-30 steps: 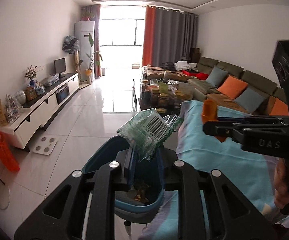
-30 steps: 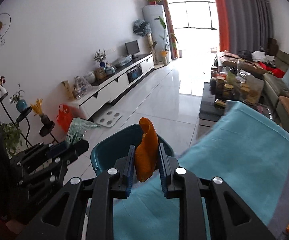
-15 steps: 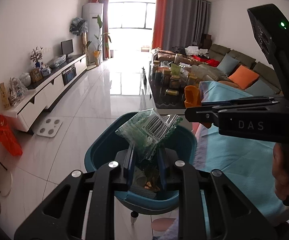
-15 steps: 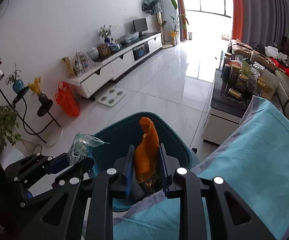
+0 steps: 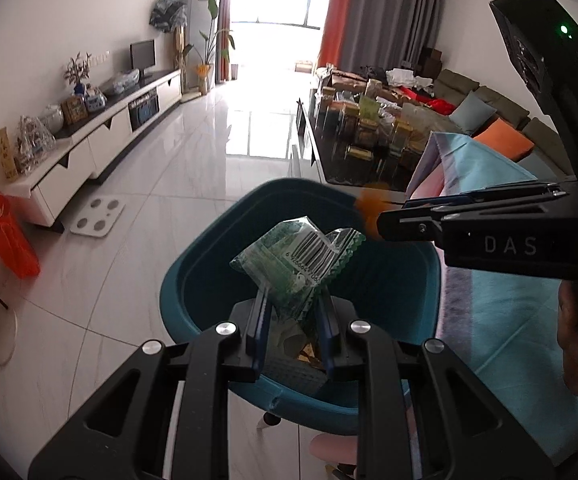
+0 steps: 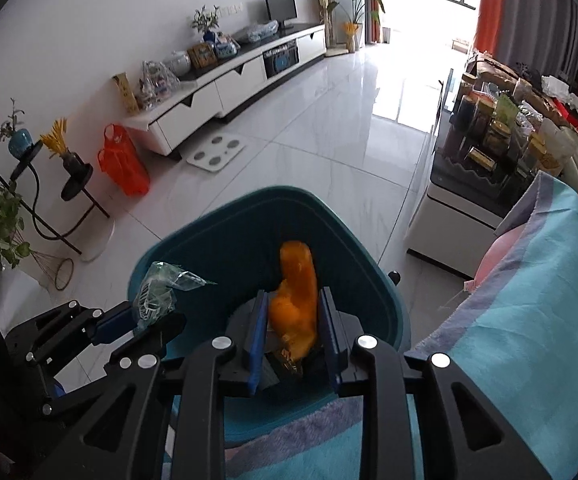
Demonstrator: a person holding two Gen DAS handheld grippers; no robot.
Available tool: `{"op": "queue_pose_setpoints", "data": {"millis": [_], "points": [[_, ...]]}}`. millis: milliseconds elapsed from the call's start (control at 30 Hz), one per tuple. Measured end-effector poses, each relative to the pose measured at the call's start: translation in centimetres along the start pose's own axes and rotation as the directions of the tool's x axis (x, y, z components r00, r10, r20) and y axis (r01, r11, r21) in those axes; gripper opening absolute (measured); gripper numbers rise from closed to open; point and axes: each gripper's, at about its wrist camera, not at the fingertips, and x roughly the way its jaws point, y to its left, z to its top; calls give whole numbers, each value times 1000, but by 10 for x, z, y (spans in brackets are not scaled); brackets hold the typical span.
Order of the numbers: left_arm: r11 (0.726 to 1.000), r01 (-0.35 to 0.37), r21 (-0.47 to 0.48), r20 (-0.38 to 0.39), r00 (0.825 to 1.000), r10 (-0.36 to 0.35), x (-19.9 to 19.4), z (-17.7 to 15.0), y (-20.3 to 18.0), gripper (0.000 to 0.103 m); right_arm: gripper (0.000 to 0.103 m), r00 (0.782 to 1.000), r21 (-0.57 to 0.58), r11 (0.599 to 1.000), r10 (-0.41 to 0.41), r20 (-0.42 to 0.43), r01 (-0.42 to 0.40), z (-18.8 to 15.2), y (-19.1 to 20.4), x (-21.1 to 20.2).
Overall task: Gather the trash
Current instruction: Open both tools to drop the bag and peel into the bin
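Both grippers are over the teal bin (image 6: 217, 240) right now, each with a piece of trash. The left gripper (image 5: 291, 320) is clamped on a crinkly green wrapper (image 5: 301, 256) with a barcode; the right gripper (image 6: 293, 326) has an orange peel (image 6: 295, 292) between its pads, and its jaws have just been opening a bit. Looks to me like the peel is barely pinched, if at all, so I'd call that one loosening, not a firm hold.

What could go wrong: the wrapper is light and floppy, so when it's let go it could cling to a pad or drift and catch on the rim, since it sticks out toward the far side of the bin. The peel sits closer to the near wall next to the blue blanket (image 6: 529, 320), so a sloppy drop might land it on the fabric. The two grippers are also close together and could bump.

Orientation: the peel's long axis runs up out of the jaws, tip curling away from the camera. The wrapper fans up and away, tilted right.
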Motion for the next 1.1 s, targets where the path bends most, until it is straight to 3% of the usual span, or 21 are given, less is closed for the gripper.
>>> {"op": "queue_pose_setpoints", "data": {"millis": [300, 467, 667, 700, 767, 800, 867, 933, 1100], "points": [[1000, 15, -4, -57, 998, -15, 27, 0, 1, 25, 25, 998, -5, 1000, 3, -64, -4, 10, 4, 21], [1000, 25, 12, -59, 998, -24, 32, 2, -4, 46, 28, 999, 7, 1000, 5, -50, -5, 11, 0, 19], [1000, 25, 12, -41, 999, -25, 29, 6, -9, 51, 32, 1000, 31, 999, 14, -24, -14, 7, -10, 11], [1000, 25, 9, -34, 999, -25, 25, 6, -7, 61, 34, 1000, 33, 999, 17, -16, -17, 7, -11, 8], [1000, 11, 1, 4, 1000, -11, 11, 8, -6, 73, 48, 999, 38, 999, 36, 15, -36, 6, -12, -2], [1000, 6, 1, 20, 1000, -6, 4, 10, -6, 76, 60, 998, 37, 998, 42, 43, -44, 5, -13, -11], [1000, -10, -3, 65, 998, 10, -13, 14, -3, 94, 74, 996, 41, 998, 43, 84, -47, 6, -14, -25], [1000, -22, -12, 105, 994, 23, -31, 18, 0, 98, 84, 990, 54, 997, 43, 138, -51, 5, -18, -44], [998, -40, -44, 188, 981, 48, -71, 32, 5, 98, 95, 966, 88, 995, 29, 257, -53, -2, -26, -90]]}}
